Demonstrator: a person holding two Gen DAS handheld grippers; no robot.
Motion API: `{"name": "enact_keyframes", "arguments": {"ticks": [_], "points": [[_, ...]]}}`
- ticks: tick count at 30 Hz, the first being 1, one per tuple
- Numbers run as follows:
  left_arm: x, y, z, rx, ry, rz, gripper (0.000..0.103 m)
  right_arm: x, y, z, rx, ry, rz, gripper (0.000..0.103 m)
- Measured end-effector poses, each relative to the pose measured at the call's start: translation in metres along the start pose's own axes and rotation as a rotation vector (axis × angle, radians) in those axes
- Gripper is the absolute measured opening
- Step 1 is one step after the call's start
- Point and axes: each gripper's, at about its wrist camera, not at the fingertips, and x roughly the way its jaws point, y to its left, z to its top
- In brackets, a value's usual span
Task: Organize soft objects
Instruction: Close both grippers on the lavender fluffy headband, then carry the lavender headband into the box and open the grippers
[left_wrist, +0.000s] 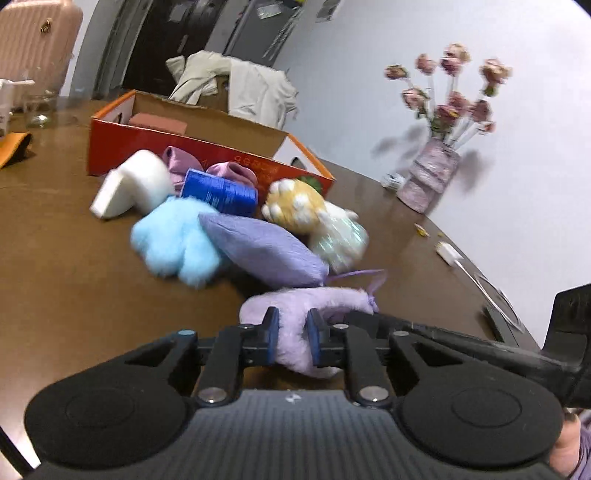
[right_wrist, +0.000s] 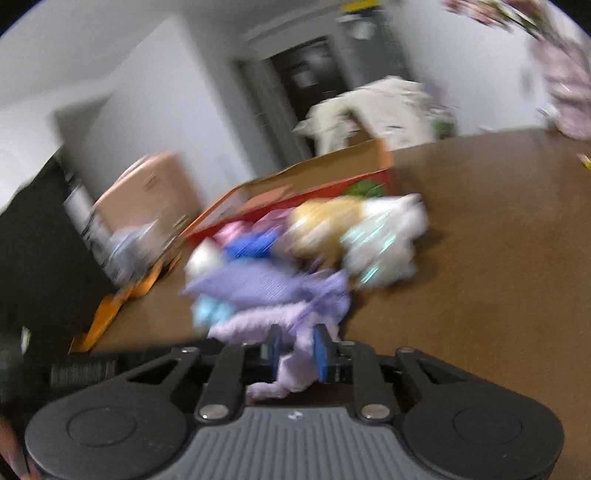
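Both grippers are shut on one fluffy lilac plush (left_wrist: 291, 332), also in the right wrist view (right_wrist: 295, 362). My left gripper (left_wrist: 292, 325) pinches one end; my right gripper (right_wrist: 298, 341) pinches the other, and its body shows in the left wrist view (left_wrist: 480, 347). Behind lies a pile: light blue fluffy piece (left_wrist: 173, 243), purple pillow (left_wrist: 266, 251), white foam block (left_wrist: 133, 184), blue roll (left_wrist: 219, 192), yellow paw plush (left_wrist: 295, 203), white sparkly plush (left_wrist: 341, 236). An open orange cardboard box (left_wrist: 177, 144) stands behind them. The right wrist view is motion blurred.
Brown table (left_wrist: 74, 288). A vase of pink flowers (left_wrist: 432, 177) stands at the far right by the wall. A white cable and small items (left_wrist: 450, 254) lie on the right. A chair with a cream jacket (left_wrist: 240, 85) is behind the box. A glass (left_wrist: 40, 107) is far left.
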Motion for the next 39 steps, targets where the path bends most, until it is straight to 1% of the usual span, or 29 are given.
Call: {"name": "enact_keyframes", "arguments": {"ticks": [1,2,3,4,5,7,8,10,12,13,14,15,16,17,18,19,20,22,23,25,29,33,36,39], "points": [[-0.015,0.000,-0.011,0.022,-0.001,0.002,0.024,-0.011,0.007,-0.011,-0.017,0.000,0.012,0.041],[-0.026,0.001,-0.018,0.032,0.004,-0.002,0.034,-0.023,0.010,-0.021,-0.005,0.004,0.031,0.052],[-0.036,0.003,-0.025,0.033,0.013,-0.012,0.039,-0.032,0.010,-0.027,0.022,0.008,0.049,0.054],[-0.045,0.005,-0.029,0.031,0.016,-0.015,0.047,-0.039,0.009,-0.032,0.057,0.007,0.062,0.055],[-0.050,0.006,-0.032,0.030,0.011,-0.002,0.052,-0.046,0.008,-0.036,0.088,0.004,0.072,0.055],[-0.054,0.008,-0.032,0.024,-0.001,0.033,0.058,-0.052,0.009,-0.038,0.094,-0.015,0.092,0.057],[-0.053,0.008,-0.029,0.015,-0.004,0.044,0.059,-0.052,0.010,-0.037,0.091,-0.031,0.095,0.057],[-0.045,0.011,-0.024,-0.019,-0.013,0.040,0.059,-0.046,0.011,-0.034,0.083,-0.048,0.085,0.057],[-0.035,0.012,-0.019,-0.059,-0.013,0.043,0.057,-0.037,0.006,-0.028,0.106,-0.068,0.057,0.057],[-0.030,0.012,-0.017,-0.069,-0.015,0.039,0.057,-0.031,0.004,-0.025,0.122,-0.059,0.039,0.055],[-0.026,0.013,-0.017,-0.074,-0.018,0.042,0.056,-0.024,0.004,-0.024,0.127,-0.045,0.015,0.048],[-0.022,0.013,-0.017,-0.080,-0.013,0.049,0.054,-0.017,0.004,-0.024,0.125,-0.030,-0.009,0.046],[-0.018,0.012,-0.018,-0.085,0.003,0.047,0.048,-0.013,0.004,-0.026,0.123,-0.017,-0.023,0.044],[-0.015,0.012,-0.020,-0.091,0.023,0.038,0.045,-0.008,0.004,-0.030,0.130,-0.001,-0.034,0.037],[-0.013,0.012,-0.024,-0.096,0.036,0.023,0.042,-0.005,0.003,-0.033,0.142,0.017,-0.035,0.034],[-0.012,0.012,-0.027,-0.101,0.045,0.013,0.033,-0.005,0.004,-0.035,0.143,0.019,-0.026,0.030],[-0.013,0.011,-0.030,-0.099,0.047,0.004,0.029,-0.007,0.007,-0.037,0.130,0.011,-0.030,0.027],[-0.018,0.008,-0.033,-0.090,0.042,-0.004,0.026,-0.013,0.013,-0.039,0.105,0.007,-0.039,0.022],[-0.020,0.007,-0.033,-0.084,0.043,-0.013,0.024,-0.017,0.016,-0.039,0.092,0.001,-0.040,0.021],[-0.028,0.004,-0.034,-0.073,0.035,-0.027,0.024,-0.027,0.023,-0.039,0.065,-0.012,-0.044,0.020],[-0.044,-0.004,-0.033,-0.047,-0.002,-0.045,0.023,-0.048,0.036,-0.037,0.031,-0.060,-0.031,0.019],[-0.054,-0.009,-0.023,-0.031,-0.030,-0.067,0.023,-0.058,0.042,-0.031,0.022,-0.087,-0.028,0.019],[-0.056,-0.014,0.004,-0.007,-0.061,-0.099,0.023,-0.062,0.045,-0.013,-0.005,-0.119,-0.029,0.019],[-0.047,-0.020,0.044,0.029,-0.091,-0.119,0.023,-0.057,0.042,0.022,-0.031,-0.162,-0.027,0.019]]}}
